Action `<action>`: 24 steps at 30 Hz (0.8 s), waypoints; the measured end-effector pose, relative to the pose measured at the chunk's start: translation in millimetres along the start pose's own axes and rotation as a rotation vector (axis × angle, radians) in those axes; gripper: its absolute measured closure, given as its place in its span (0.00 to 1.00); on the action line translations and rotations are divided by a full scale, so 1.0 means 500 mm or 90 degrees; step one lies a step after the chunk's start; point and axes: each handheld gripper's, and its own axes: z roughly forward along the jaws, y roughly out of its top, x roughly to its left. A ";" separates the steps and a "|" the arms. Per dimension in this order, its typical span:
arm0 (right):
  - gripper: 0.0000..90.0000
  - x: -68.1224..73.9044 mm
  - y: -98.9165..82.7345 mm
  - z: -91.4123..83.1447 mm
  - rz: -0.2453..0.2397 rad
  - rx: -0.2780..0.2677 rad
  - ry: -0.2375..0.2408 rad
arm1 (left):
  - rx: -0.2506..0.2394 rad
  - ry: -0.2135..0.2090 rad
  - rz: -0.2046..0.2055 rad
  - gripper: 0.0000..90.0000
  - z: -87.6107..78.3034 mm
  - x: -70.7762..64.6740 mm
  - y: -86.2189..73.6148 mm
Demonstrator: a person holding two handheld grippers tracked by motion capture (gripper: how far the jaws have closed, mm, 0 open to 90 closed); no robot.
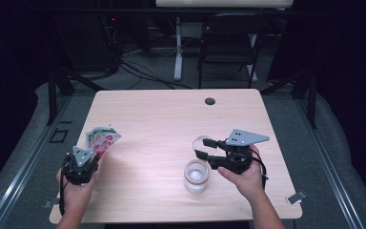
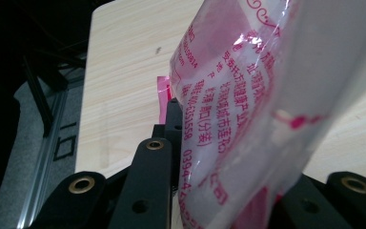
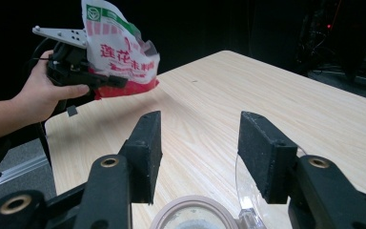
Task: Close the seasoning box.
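Evidently found the bag (image 1: 102, 140) lifted off the table (image 1: 171, 114), over its near left corner, far end tilted up and away from the hand. Read it as thin printed plastic, white with pink and red lettering and a green strip at the top, crumpled and partly slack. Judged it light, soft and crinkly, somewhat slippery, apt to fold or sag under its own contents and to spill from any opening if tipped carelessly. Thought best to grip it low, across the flat end, well away from the top, and firmly enough to stop the film sliding. Saw the left tongs (image 1: 91, 153) doing much that: pressed nearly together on the bag's lower end, film pinched flat between the two black pads, bag standing out beyond the tips. Could not tell the amount left inside.

Noted the jar (image 1: 196, 175) well apart from the bag, standing upright and uncovered on the table near its front edge, right of centre, something white within. Spotted a clear lid (image 1: 202, 140) just behind the jar, at the tips of the right tongs (image 1: 200, 148). Found those tongs spread wide, level above the table, pinching nothing. Made out the lid's clear rim close beside one pad in the right gripper view, yet could not tell touching from merely near.
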 end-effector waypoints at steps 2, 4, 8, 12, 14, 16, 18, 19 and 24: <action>0.56 0.001 0.000 0.000 0.000 -0.001 0.000 | 0.005 0.016 -0.007 0.88 0.001 0.009 -0.008; 0.56 0.001 0.001 -0.001 -0.002 -0.002 -0.001 | 0.018 0.027 -0.017 0.88 0.005 0.019 -0.016; 0.56 0.000 0.000 -0.002 -0.002 -0.001 -0.004 | 0.034 0.040 -0.047 0.88 0.011 0.037 -0.027; 0.56 -0.001 0.000 -0.003 -0.001 0.000 -0.007 | 0.060 0.051 -0.066 0.88 0.024 0.049 -0.040; 0.56 -0.001 0.000 -0.003 0.001 -0.001 -0.007 | 0.070 0.050 -0.071 0.88 0.031 0.051 -0.044; 0.56 -0.002 0.000 -0.004 0.000 -0.001 -0.008 | 0.076 0.051 -0.074 0.88 0.036 0.052 -0.047; 0.56 -0.002 0.000 -0.005 -0.002 -0.001 -0.008 | 0.078 0.050 -0.073 0.87 0.039 0.051 -0.047; 0.56 -0.001 0.000 -0.005 -0.002 -0.002 -0.009 | 0.080 0.051 -0.069 0.87 0.040 0.049 -0.047; 0.55 -0.001 0.000 -0.005 -0.001 -0.001 -0.009 | 0.080 0.050 -0.067 0.87 0.040 0.046 -0.047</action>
